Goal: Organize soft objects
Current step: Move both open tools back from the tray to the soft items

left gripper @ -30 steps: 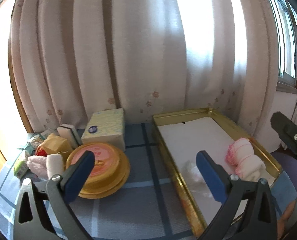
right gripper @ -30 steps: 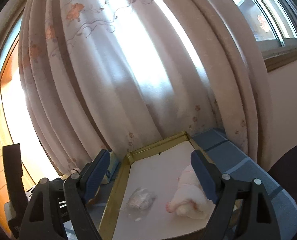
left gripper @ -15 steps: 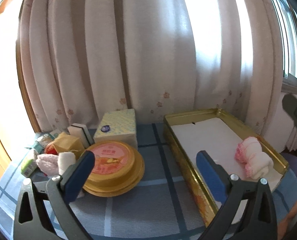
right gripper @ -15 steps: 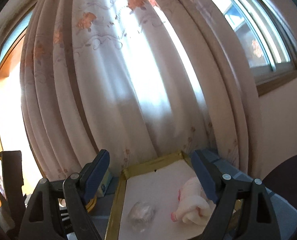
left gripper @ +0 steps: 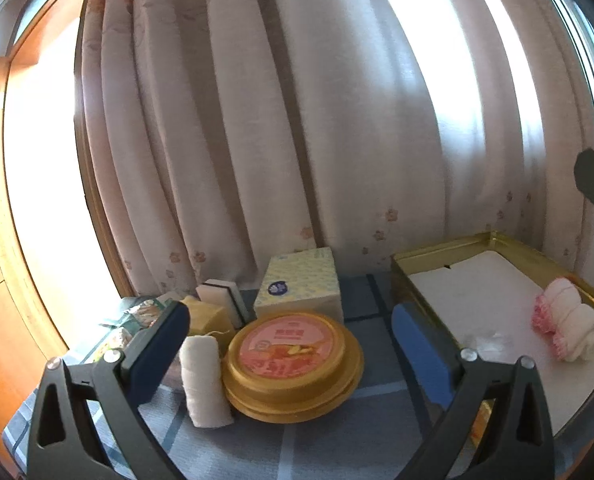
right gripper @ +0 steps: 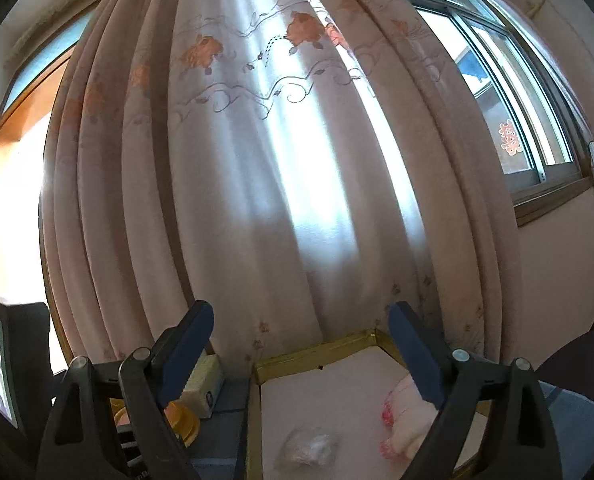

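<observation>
A gold tray point(left gripper: 429, 258) with a white lining sits at the right of the table. A rolled white-and-pink cloth point(left gripper: 565, 322) and a small clear crumpled bag point(left gripper: 487, 340) lie in it. In the right wrist view the tray point(right gripper: 313, 354), cloth point(right gripper: 407, 414) and bag point(right gripper: 309, 448) show low. A rolled white towel point(left gripper: 203, 380) lies left of a round gold tin point(left gripper: 293, 364). My left gripper point(left gripper: 289, 344) is open above the tin, holding nothing. My right gripper point(right gripper: 301, 340) is open, its jaws still opening, empty above the tray.
A pale yellow tissue box point(left gripper: 301, 284) stands behind the tin, with a white-and-dark sponge point(left gripper: 221, 294), a yellow block point(left gripper: 205, 314) and snack packets point(left gripper: 133, 320) at the left. Pink curtains point(left gripper: 297, 120) hang close behind the blue checked tablecloth point(left gripper: 361, 436). A window point(right gripper: 505, 80) is right.
Both cameras have tilted upward, so the table sits lower in view. The left view swung left, bringing the towel and tin closer. The right jaws spread a little wider.
</observation>
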`<action>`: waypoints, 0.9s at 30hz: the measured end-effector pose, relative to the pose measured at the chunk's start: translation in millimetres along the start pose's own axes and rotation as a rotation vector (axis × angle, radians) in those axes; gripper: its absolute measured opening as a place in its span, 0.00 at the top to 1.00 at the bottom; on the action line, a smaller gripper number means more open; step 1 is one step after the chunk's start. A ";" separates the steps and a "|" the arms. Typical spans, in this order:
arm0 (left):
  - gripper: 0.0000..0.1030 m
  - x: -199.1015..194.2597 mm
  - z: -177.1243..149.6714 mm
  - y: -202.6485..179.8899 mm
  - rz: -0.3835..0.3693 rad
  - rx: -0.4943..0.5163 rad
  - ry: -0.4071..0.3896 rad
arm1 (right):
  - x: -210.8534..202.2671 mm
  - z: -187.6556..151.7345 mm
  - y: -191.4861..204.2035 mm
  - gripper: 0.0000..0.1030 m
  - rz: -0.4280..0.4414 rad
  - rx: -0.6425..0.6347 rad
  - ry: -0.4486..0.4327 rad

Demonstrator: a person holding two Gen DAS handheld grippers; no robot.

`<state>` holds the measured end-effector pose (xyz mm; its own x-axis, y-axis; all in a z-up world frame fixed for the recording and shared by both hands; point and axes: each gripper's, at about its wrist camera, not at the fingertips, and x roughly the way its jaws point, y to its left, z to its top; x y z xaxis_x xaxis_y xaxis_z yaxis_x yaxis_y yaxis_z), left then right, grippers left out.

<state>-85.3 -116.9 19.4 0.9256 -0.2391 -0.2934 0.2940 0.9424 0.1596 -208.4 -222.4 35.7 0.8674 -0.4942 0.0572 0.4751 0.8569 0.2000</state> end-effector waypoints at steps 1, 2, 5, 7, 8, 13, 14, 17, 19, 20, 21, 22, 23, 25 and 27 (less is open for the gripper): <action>0.00 0.2 -0.7 1.0 0.005 0.002 -0.007 | -0.4 0.0 0.8 0.12 0.001 0.006 -0.013; 0.00 0.2 -1.4 2.7 0.009 0.005 -0.015 | -0.9 -0.6 2.1 0.12 0.002 0.009 -0.018; 0.00 2.3 -3.9 9.2 0.020 0.008 -0.030 | 2.0 -0.2 7.9 0.12 0.005 0.022 -0.023; 0.00 5.6 -5.2 16.9 0.023 -0.003 -0.023 | 5.0 -3.1 15.2 0.12 0.004 0.026 -0.025; 0.00 7.6 -5.4 21.3 0.023 -0.016 -0.020 | 6.3 -5.8 20.1 0.12 0.010 0.026 -0.023; 0.00 13.3 -8.0 48.2 0.054 -0.050 -0.011 | 11.7 -12.9 39.8 0.12 0.045 0.019 0.000; 0.00 16.3 -9.2 54.2 0.063 -0.057 -0.004 | 12.5 -14.6 44.0 0.12 0.052 0.023 0.002; 0.00 20.7 -12.4 71.4 0.076 -0.086 0.011 | 15.8 -18.2 54.3 0.12 0.072 0.034 0.026; 0.00 22.5 -14.6 83.1 0.082 -0.111 0.017 | 17.2 -21.0 62.6 0.12 0.091 0.036 0.042; 0.00 24.4 -15.3 88.2 0.083 -0.121 0.020 | 17.5 -21.7 66.2 0.12 0.097 0.034 0.047; 0.00 25.4 -16.2 92.9 0.085 -0.131 0.023 | 17.9 -22.3 69.9 0.12 0.104 0.032 0.052; 0.00 26.5 -17.1 97.8 0.089 -0.140 0.026 | 18.2 -22.9 72.8 0.12 0.110 0.030 0.056; 0.00 27.5 -18.2 103.4 0.094 -0.149 0.028 | 18.6 -23.8 76.1 0.12 0.115 0.027 0.061; 0.00 30.1 -20.8 114.9 0.114 -0.151 0.037 | 20.7 -25.2 83.3 0.12 0.129 0.023 0.077; 0.00 32.3 -23.3 126.5 0.126 -0.155 0.041 | 22.9 -27.9 89.5 0.12 0.146 0.028 0.099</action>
<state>-23.7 0.0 8.1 0.9413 -0.1101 -0.3191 0.1333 0.9897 0.0516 -142.0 -152.9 27.6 0.9380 -0.3464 -0.0090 0.3396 0.9136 0.2237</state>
